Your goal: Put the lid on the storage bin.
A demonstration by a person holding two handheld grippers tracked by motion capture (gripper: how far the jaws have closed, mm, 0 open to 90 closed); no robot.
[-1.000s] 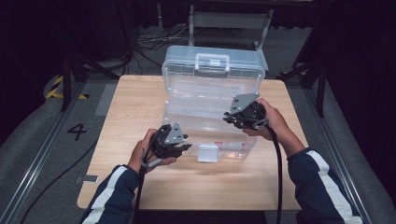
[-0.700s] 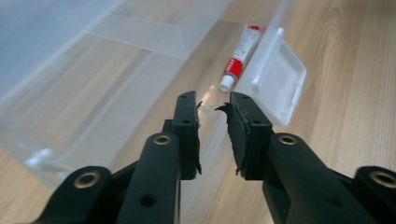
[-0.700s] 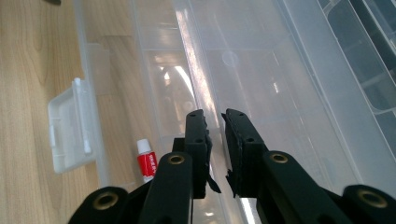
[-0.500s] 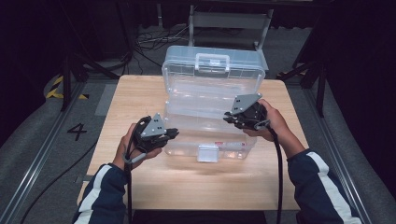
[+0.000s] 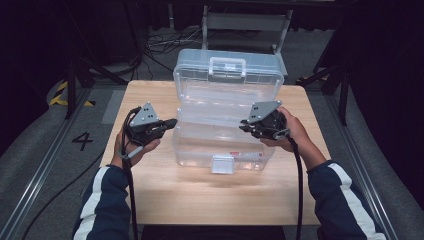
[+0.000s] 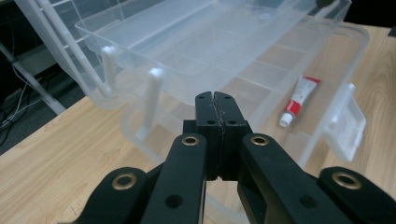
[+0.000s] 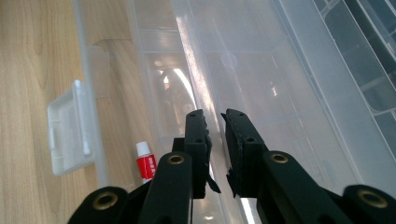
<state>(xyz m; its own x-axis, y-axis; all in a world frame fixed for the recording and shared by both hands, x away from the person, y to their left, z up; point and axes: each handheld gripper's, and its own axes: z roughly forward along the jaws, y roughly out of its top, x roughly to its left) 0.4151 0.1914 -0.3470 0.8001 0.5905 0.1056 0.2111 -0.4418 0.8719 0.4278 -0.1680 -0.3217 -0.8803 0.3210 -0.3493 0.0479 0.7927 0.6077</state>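
Note:
A clear plastic toolbox [image 5: 200,150] stands on the wooden table [image 5: 200,200] with its lid [image 5: 227,70] tipped back. A clear inner tray [image 5: 215,120] hangs above the base. My right gripper [image 5: 242,126] is at the tray's right end. In the right gripper view, my right gripper [image 7: 215,121] is shut on the tray's thin rim [image 7: 196,79]. My left gripper [image 5: 173,121] is just left of the box, with my left gripper [image 6: 215,100] shut on nothing. A small red and white tube [image 6: 299,100] lies on the box floor.
The box's white front latch [image 5: 222,164] hangs open toward me. A chair frame [image 5: 245,22] and cables stand behind the table. Bare wood lies in front of the box and on both sides of it.
My left gripper has moved left and upward from the box's front left corner, and its jaws have closed with nothing between them. The right gripper and the tray have stayed put.

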